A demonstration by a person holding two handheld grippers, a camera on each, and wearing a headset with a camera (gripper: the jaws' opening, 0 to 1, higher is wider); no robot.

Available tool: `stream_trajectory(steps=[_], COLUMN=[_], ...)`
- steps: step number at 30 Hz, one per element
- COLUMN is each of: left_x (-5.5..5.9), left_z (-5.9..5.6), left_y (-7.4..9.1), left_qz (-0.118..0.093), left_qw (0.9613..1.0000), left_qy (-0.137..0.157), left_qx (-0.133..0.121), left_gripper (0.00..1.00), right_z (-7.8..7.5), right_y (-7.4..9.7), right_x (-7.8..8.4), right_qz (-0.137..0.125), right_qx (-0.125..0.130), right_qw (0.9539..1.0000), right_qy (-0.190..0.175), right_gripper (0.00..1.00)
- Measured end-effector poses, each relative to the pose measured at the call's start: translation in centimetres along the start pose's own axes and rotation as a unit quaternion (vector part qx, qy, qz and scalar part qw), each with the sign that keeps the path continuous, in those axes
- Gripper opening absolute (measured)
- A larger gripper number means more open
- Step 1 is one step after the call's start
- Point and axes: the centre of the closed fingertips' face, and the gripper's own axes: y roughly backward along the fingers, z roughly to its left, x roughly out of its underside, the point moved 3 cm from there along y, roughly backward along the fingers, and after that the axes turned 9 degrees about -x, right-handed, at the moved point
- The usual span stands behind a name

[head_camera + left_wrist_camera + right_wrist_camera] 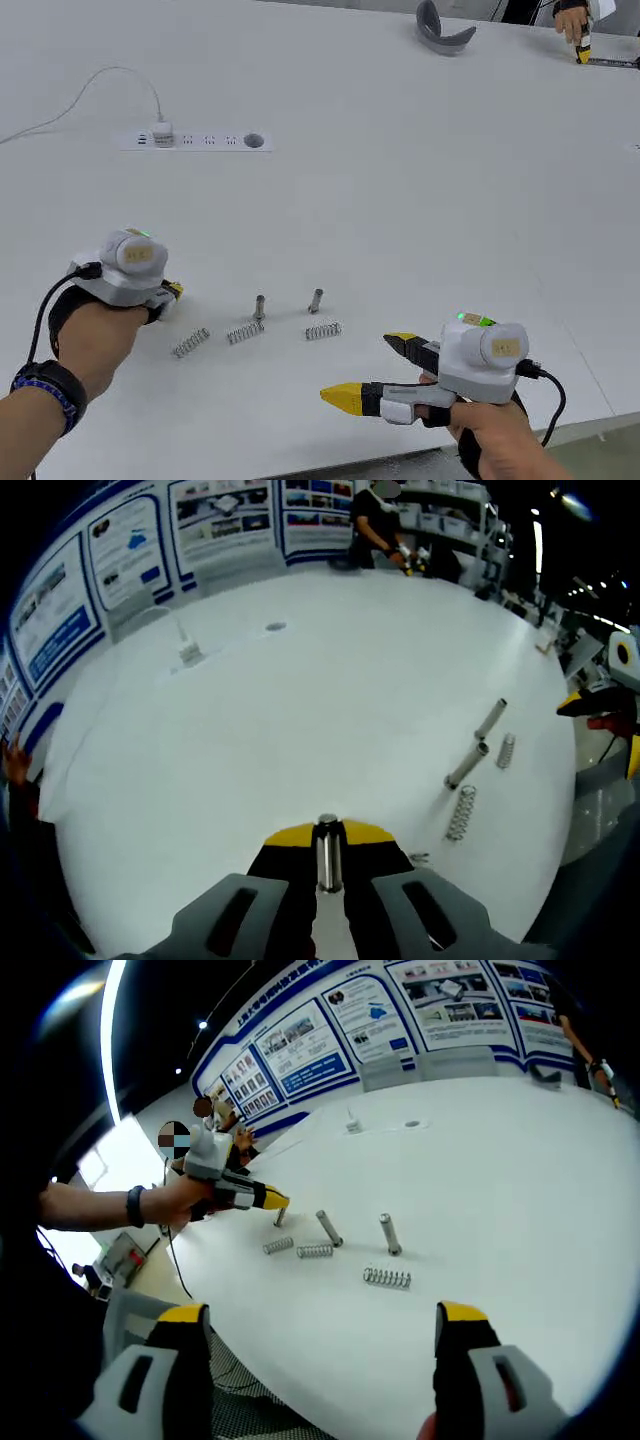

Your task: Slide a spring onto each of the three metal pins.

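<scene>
On the white table (pixel 420 200) no spring is on a pin yet, so I think all three are left to do. Two pins stand up on the table, the left pin (pixel 259 306) and the right pin (pixel 316 300), near each other and both bare. The third pin (pixel 327 855) is not on the table. My left gripper (pixel 327 835) has its jaws closed tight on it, and the shiny end pokes out in front of the yellow tips. All three springs lie flat in a row, just in front of the two standing pins. The left spring (pixel 190 342) lies closest to my left gripper, near it but not touching. The middle spring (pixel 245 332) lies right by the foot of the left pin. The right spring (pixel 323 330) lies just below the right pin. My right gripper (pixel 372 368) holds nothing, and its jaws are wide apart. The right spring is the one nearest to it, out ahead of the open jaws with bare table between. I think that spring is the easy one to pick up first.
</scene>
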Motion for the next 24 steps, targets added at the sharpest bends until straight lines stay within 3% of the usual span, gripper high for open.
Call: stream_trajectory(steps=[12,24], left_x=[1.4,1.4], left_z=[0.9,-0.5], left_y=[2.2,2.2], left_qz=[-0.004,-0.010], left_qw=[0.9997,0.9999], left_qy=[0.023,0.006], left_qx=[-0.002,0.008], left_gripper=[0.07,0.07], right_z=[0.2,0.4], right_y=[-0.1,0.1], right_x=[-0.1,0.1], right_qz=[-0.003,-0.002], right_qx=[-0.003,-0.003], right_qw=[1.0000,1.0000], right_qy=[-0.002,-0.002], right_gripper=[0.94,0.94])
